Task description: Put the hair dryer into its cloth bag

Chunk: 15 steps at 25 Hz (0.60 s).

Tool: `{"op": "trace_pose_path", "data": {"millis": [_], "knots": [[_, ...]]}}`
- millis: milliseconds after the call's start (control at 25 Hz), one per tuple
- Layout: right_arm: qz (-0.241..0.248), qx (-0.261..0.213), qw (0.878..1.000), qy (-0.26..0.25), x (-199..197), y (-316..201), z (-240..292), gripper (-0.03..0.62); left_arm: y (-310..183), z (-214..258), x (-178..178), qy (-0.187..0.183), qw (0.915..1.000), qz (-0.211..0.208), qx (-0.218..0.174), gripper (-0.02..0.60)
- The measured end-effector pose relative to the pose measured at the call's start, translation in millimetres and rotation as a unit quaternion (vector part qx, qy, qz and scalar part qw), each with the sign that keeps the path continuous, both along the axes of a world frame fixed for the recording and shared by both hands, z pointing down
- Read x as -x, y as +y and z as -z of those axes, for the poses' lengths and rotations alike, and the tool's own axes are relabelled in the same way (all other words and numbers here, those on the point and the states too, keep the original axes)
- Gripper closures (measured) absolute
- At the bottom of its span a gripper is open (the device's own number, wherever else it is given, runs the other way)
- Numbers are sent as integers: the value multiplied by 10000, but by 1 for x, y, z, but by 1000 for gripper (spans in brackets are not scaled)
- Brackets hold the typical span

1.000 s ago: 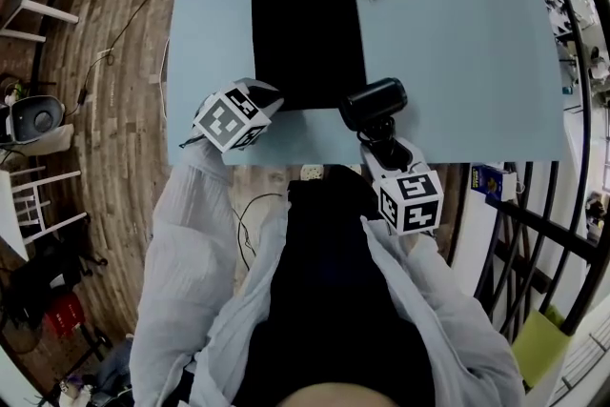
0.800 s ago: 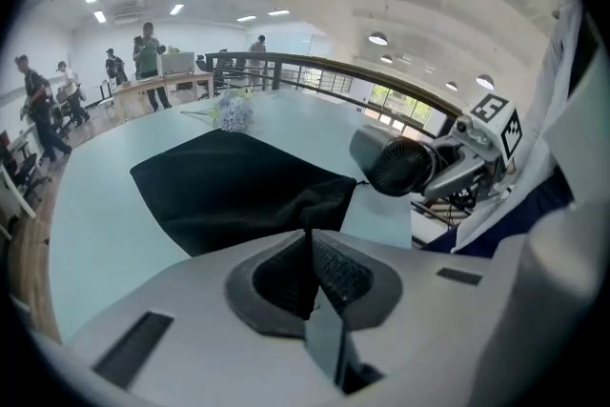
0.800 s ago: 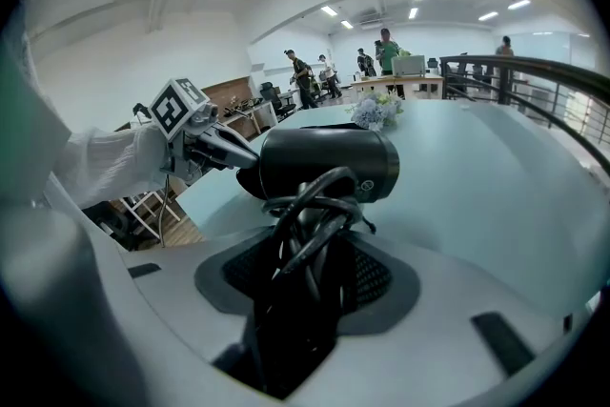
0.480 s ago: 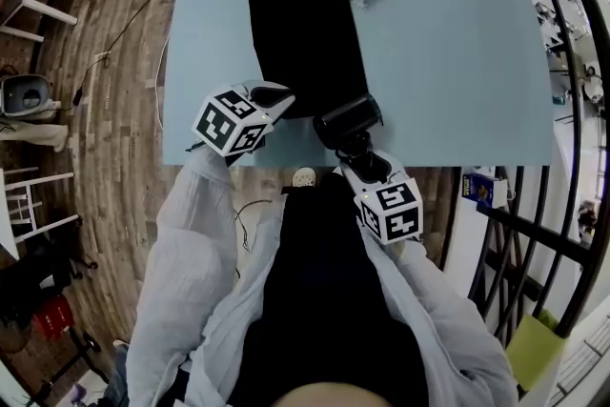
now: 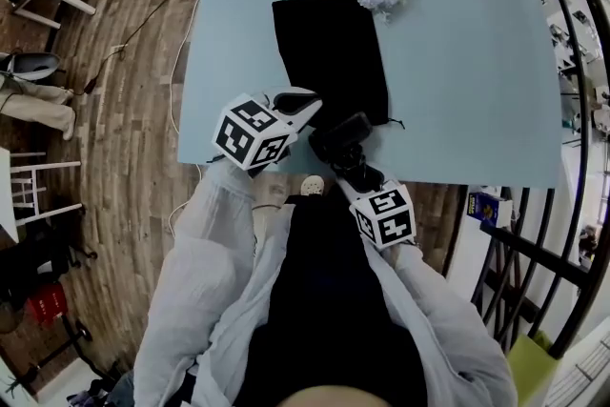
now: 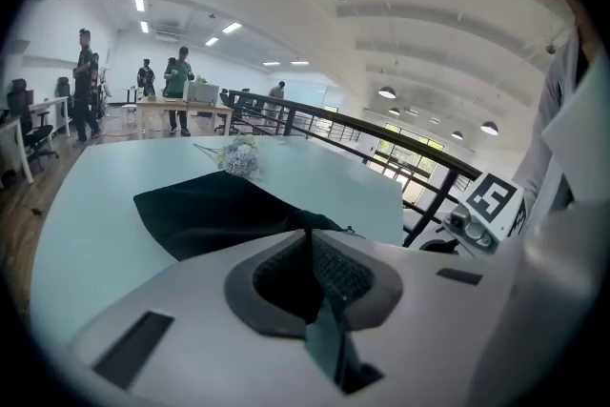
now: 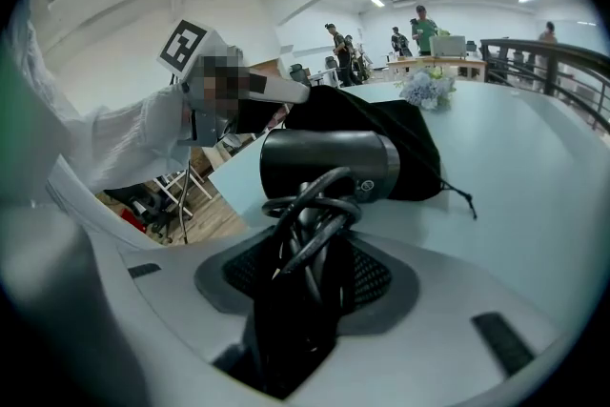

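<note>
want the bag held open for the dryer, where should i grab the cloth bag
Probably the near hem of the cloth bag, the mouth end where the drawstring trails, coming in low from the near edge of the table. It lies flat, so only that thin edge offers a pinch; the left gripper is shut on it there.

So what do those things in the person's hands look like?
The left hand-held gripper and right hand-held gripper are pale grey shells with dark ribbed pads, each carrying a white cube with black square markers. The sleeves are loose and pale.
</note>
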State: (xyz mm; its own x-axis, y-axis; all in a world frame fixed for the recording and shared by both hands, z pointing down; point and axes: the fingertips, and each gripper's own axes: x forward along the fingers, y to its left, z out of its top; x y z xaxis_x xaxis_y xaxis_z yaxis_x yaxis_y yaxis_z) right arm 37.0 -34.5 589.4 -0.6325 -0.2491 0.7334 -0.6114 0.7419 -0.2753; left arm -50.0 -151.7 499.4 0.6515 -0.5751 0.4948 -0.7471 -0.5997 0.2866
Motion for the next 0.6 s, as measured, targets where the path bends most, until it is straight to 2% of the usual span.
{"op": "trace_pose_path", "data": {"millis": [160, 440, 600], "knots": [[70, 42, 10000, 1, 6, 1, -3, 398, 8, 7, -6, 93, 9998, -166, -87, 548], [-158, 32, 9999, 33, -2, -21, -4, 398, 26, 0, -6, -119, 9993, -346, -61, 548], [-329, 105, 9994, 3, -3, -33, -3, 398, 39, 2, -10, -29, 9990, -446, -14, 548]]}}
